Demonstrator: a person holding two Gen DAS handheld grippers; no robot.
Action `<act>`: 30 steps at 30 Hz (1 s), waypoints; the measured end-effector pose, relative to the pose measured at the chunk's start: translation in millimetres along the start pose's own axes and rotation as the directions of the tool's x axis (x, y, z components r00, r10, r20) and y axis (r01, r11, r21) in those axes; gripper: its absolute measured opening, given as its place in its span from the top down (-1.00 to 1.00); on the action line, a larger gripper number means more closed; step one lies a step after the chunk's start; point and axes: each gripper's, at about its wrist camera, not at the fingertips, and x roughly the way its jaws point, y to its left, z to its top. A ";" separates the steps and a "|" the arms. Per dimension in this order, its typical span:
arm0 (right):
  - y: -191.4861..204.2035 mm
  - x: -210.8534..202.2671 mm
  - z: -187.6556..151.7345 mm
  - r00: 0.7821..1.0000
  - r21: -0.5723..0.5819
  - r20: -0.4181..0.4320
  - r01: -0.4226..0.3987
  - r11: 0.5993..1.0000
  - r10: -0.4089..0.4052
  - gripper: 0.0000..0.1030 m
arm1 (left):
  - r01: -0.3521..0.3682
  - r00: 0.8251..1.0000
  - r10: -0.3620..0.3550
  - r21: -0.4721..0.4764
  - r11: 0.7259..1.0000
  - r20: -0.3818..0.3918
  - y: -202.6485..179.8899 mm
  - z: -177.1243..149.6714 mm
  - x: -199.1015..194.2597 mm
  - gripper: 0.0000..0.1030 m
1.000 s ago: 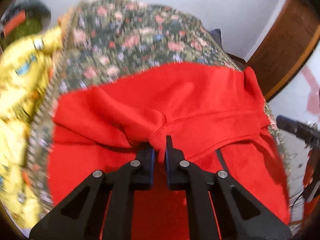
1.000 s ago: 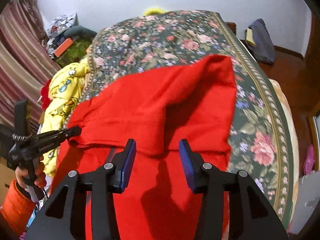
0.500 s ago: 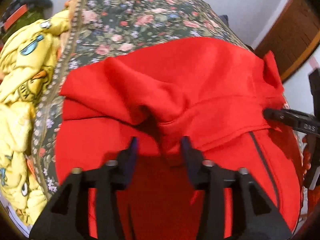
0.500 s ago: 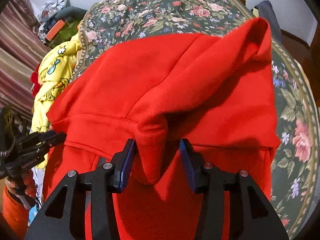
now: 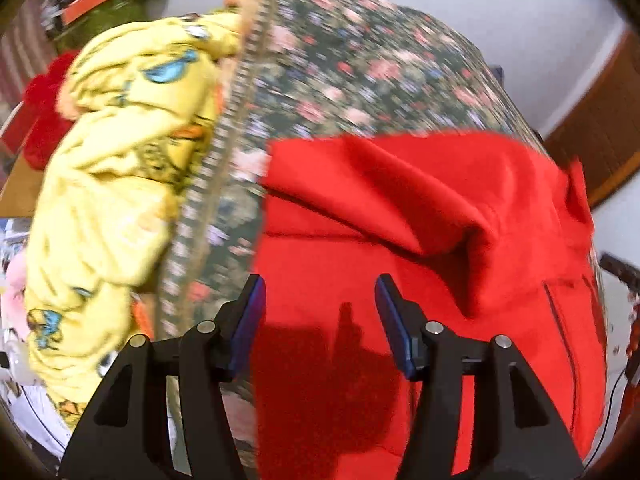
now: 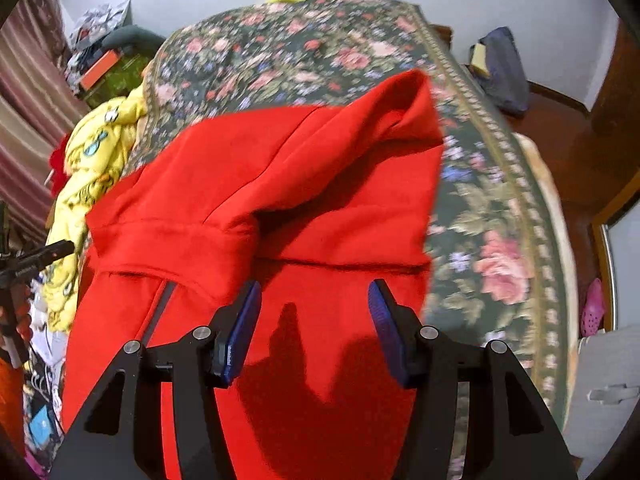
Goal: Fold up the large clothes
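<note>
1. Left wrist view: we record the left gripper point(image 5: 318, 312) with jaws opening and nothing pinched, above the red garment point(image 5: 420, 248) lying on the floral bedspread point(image 5: 360, 72); a yellow blanket point(image 5: 120, 168) lies beside it.
2. Right wrist view: we record the right gripper point(image 6: 314, 320) with jaws opening and nothing held, above the red garment point(image 6: 280, 184), its top part folded over.

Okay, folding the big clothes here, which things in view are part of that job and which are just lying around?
Part of the job:
red garment
left gripper, jaws opening, nothing pinched
right gripper, jaws opening, nothing pinched

Lying about:
yellow cartoon-print fabric
floral bedspread
dark bag
pink shoe
</note>
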 end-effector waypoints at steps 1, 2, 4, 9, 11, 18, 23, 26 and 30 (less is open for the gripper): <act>-5.1 -2.0 3.6 1.000 0.018 0.010 0.004 1.000 -0.004 -0.01 | 0.001 1.000 -0.001 -0.014 1.000 0.003 5.3 4.3 0.1 -0.13; -12.3 -3.1 8.9 1.000 0.045 0.019 0.002 0.999 -0.003 -0.01 | 0.006 1.000 -0.006 -0.036 0.999 0.004 12.5 10.7 1.7 -0.13; -22.6 -3.6 16.8 1.000 0.088 0.030 -0.011 0.996 0.008 -0.01 | 0.020 1.000 -0.021 -0.068 0.998 -0.007 21.2 21.7 8.7 -0.13; -33.2 5.0 40.3 0.999 0.158 0.044 -0.026 0.987 0.019 -0.01 | 0.100 0.994 -0.105 -0.136 0.986 -0.028 32.1 49.3 36.8 -0.13; -34.6 12.9 52.5 0.998 0.181 0.051 -0.044 0.983 0.035 -0.01 | 0.101 0.994 -0.107 -0.154 0.983 -0.035 34.1 62.0 54.1 -0.13; -46.8 50.9 81.1 0.996 0.303 0.054 -0.087 0.949 0.074 -0.10 | 0.124 0.983 -0.149 -0.203 0.971 -0.112 36.9 83.4 117.8 -0.13; -52.4 81.5 92.4 0.999 0.300 -0.004 -0.035 0.953 0.038 -0.10 | 0.167 0.969 -0.202 -0.225 0.960 -0.144 34.2 81.2 147.0 -0.13; -57.2 85.8 94.0 1.000 0.278 0.004 -0.015 0.960 0.014 -0.11 | 0.190 0.968 -0.222 -0.231 0.954 -0.121 32.9 80.1 148.4 -0.08; -60.1 76.9 93.9 1.000 0.273 0.015 0.008 0.962 -0.012 -0.11 | 0.200 0.968 -0.228 -0.226 0.953 -0.108 30.7 80.3 145.4 0.32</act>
